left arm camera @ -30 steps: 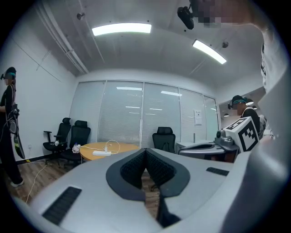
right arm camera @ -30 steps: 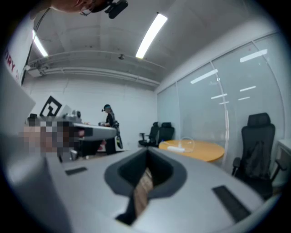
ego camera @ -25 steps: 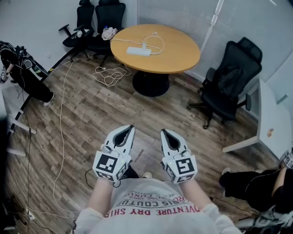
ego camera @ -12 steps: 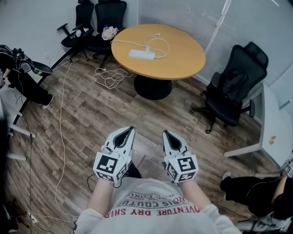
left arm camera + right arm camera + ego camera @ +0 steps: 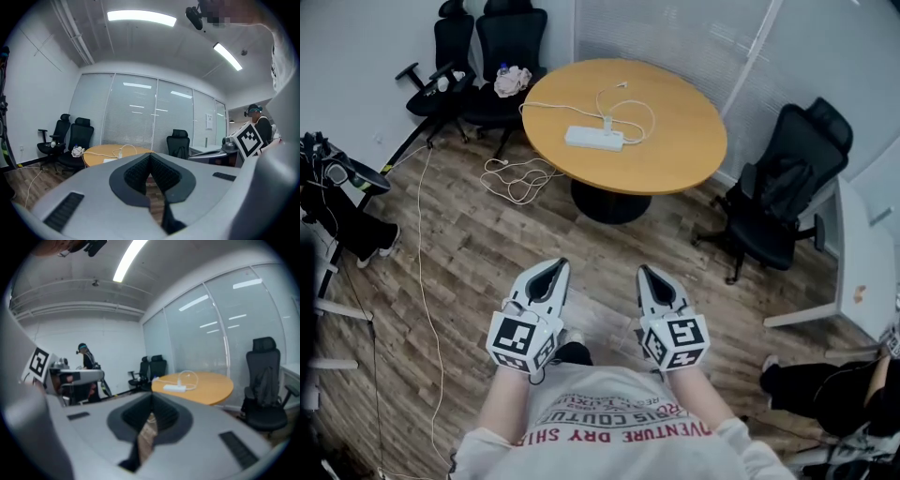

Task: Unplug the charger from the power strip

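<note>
The person holds the left gripper [image 5: 546, 279] and right gripper [image 5: 653, 283] side by side before the chest, both with jaws closed and empty.

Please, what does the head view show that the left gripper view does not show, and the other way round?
Only the head view shows the loose coil of white cable on the wooden floor beside the table, and the left gripper and right gripper from above. Only the left gripper view shows the long ceiling light. Both show the round wooden table with the white power strip on it, and the black office chairs around it.
</note>
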Tool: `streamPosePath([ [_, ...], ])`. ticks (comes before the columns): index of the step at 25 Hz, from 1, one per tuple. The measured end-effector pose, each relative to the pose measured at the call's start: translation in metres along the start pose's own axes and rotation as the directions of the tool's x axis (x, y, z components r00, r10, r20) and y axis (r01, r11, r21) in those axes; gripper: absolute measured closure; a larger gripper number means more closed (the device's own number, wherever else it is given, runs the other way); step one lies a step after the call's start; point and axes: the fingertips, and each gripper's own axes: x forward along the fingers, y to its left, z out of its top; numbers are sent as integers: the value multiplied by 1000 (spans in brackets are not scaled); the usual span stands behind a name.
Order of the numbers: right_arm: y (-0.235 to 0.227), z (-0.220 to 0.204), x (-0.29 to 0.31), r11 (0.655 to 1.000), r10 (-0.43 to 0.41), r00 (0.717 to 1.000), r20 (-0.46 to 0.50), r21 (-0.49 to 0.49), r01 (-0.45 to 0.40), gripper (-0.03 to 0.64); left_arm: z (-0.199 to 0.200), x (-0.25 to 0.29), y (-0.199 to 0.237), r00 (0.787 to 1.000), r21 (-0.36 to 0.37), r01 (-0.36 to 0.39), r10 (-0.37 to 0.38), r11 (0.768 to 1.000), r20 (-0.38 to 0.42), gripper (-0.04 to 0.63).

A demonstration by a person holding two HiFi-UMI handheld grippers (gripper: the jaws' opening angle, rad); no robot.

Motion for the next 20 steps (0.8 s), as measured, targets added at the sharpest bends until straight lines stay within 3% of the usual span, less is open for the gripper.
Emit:
streamPosePath([
  [7,9,24,70,998,-69,998,6,-7,69,588,19,33,76,998,2,56,-56,998,-1,561],
  [20,-10,29,171,999,-38,998,-50,-23,37,588,-1,89,147,999,-56,22,-25,998,-47,561],
])
